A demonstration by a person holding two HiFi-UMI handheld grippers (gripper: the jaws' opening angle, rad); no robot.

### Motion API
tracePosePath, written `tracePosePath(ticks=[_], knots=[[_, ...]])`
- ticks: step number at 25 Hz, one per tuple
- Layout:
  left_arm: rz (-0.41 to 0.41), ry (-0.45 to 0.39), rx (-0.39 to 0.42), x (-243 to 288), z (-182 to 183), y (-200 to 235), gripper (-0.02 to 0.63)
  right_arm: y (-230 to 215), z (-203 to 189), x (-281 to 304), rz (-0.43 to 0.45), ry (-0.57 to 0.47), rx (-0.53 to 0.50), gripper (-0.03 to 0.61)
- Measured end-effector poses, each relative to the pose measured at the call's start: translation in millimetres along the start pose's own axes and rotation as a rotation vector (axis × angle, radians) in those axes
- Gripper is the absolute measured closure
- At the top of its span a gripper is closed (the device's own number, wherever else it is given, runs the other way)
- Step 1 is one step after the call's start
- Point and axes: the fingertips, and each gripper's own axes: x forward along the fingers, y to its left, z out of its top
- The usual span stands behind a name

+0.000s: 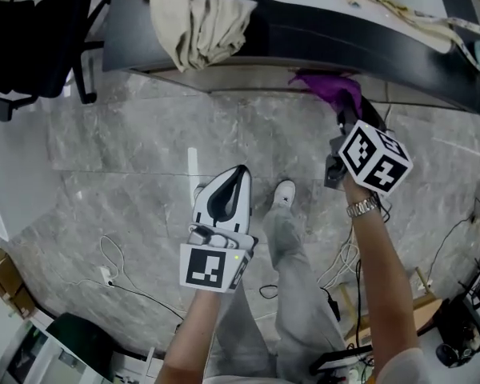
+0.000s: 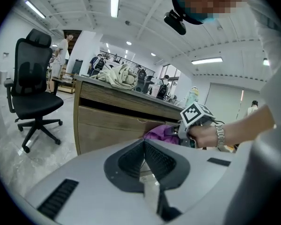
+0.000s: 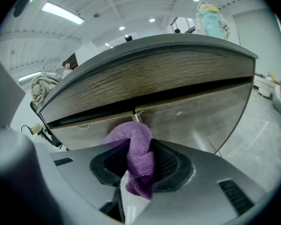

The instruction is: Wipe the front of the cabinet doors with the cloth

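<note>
**Cloth at the cabinet front, set for wiping**

The right gripper [image 3: 139,165] has its jaws clamped on the purple cloth [image 3: 136,149]. The cloth bunches out ahead of the jaws, likely so that soft fabric rather than the jaws meets the cabinet doors [image 3: 192,111]. It sits at the seam between two doors, just under the counter edge; whether it touches I cannot tell. The left gripper [image 2: 144,149] hangs nearer the person and to the left, jaws pressed together on nothing, seemingly out of the wiping path.
</note>
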Motion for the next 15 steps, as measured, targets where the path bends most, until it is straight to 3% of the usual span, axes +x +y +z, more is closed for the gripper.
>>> tracePosePath(ticks=[6,10,15], knots=[[-0.028,0.019,0.004,-20,-1,52,0.607,62,-62,11,0.026,0.084,-0.012,0.460],[-0.080,0.048,0.028,-43,0,95,0.607,152,-103,29,0.102,0.126,-0.048,0.460],[-0.026,0.052,-0.007,-70,2,162,0.607,274,-133,43,0.225,0.173,-0.136,0.460]])
